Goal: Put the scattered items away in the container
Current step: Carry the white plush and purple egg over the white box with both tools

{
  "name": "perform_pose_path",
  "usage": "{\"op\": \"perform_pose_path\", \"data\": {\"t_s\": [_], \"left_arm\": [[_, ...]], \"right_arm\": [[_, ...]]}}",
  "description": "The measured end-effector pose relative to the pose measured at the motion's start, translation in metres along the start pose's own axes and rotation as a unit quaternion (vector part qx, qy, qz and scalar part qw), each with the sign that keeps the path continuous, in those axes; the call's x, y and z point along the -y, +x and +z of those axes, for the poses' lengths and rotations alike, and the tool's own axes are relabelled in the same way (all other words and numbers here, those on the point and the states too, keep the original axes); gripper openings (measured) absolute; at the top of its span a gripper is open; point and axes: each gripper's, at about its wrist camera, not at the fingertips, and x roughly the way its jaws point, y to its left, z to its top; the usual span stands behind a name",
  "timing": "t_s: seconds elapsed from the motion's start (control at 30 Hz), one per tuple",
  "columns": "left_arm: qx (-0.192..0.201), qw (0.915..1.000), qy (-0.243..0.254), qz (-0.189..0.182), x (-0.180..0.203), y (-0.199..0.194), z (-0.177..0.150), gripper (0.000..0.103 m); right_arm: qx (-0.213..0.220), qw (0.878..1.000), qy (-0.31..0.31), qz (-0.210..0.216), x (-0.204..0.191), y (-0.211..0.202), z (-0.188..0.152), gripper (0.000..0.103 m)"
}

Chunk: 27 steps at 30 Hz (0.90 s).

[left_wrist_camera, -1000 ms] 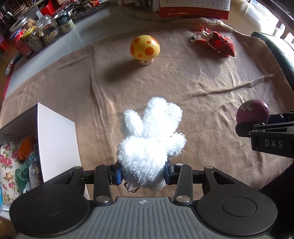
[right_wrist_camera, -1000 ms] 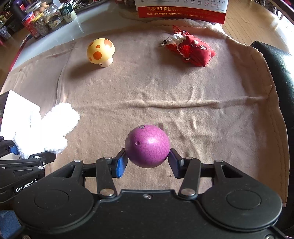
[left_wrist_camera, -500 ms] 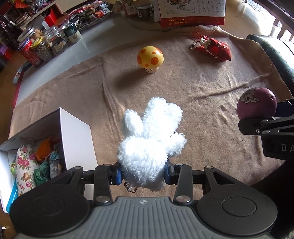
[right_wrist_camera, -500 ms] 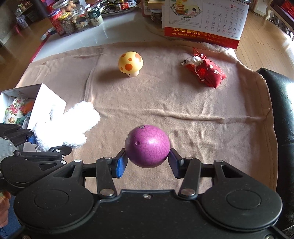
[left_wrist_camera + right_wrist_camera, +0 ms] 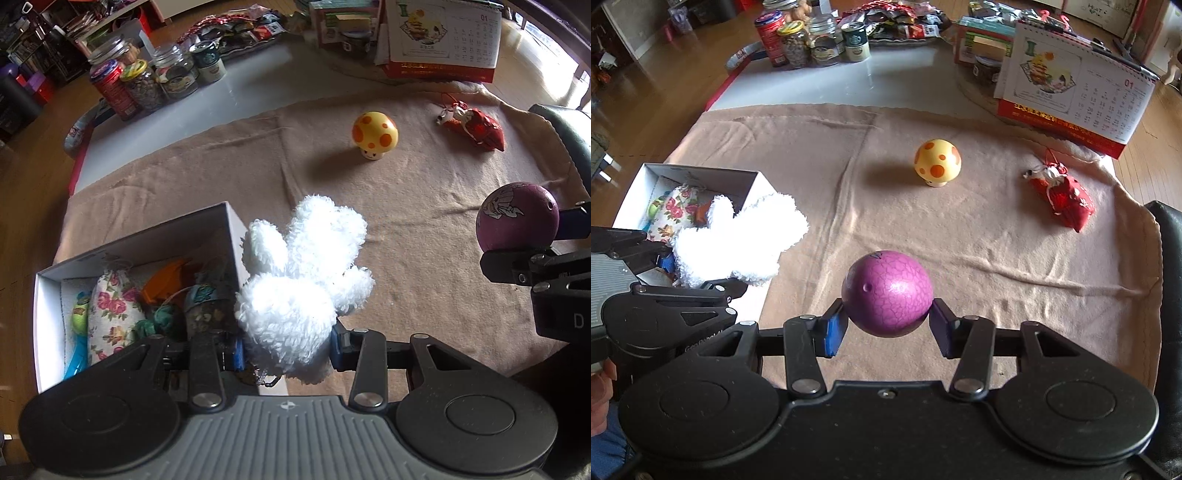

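Jaws of the left gripper (image 5: 286, 350) clench one white plush toy (image 5: 301, 280) above the near right corner of the white box (image 5: 48, 317), seemingly ready to drop it in. The right gripper (image 5: 888, 328) grips one purple ball (image 5: 886, 293) over the tan cloth (image 5: 1015, 280), probably queued next. Farther off, one mushroom toy (image 5: 937, 162) and one red pouch (image 5: 1062, 197) still lie out.
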Motion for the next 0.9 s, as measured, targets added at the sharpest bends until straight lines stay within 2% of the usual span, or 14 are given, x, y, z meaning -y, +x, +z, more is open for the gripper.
{"op": "perform_pose_path", "data": {"t_s": [0.4,0.9], "left_arm": [[-0.001,0.9979,-0.058,0.03,-0.095,-0.017,-0.019,0.041],[-0.03,0.9928,-0.102,0.054,-0.186,0.003,-0.054,0.041]], "right_arm": [[0.016,0.998,-0.057,0.027,-0.077,-0.008,0.029,0.049],[-0.006,0.994,-0.098,0.047,-0.154,0.018,0.041,0.049]]}}
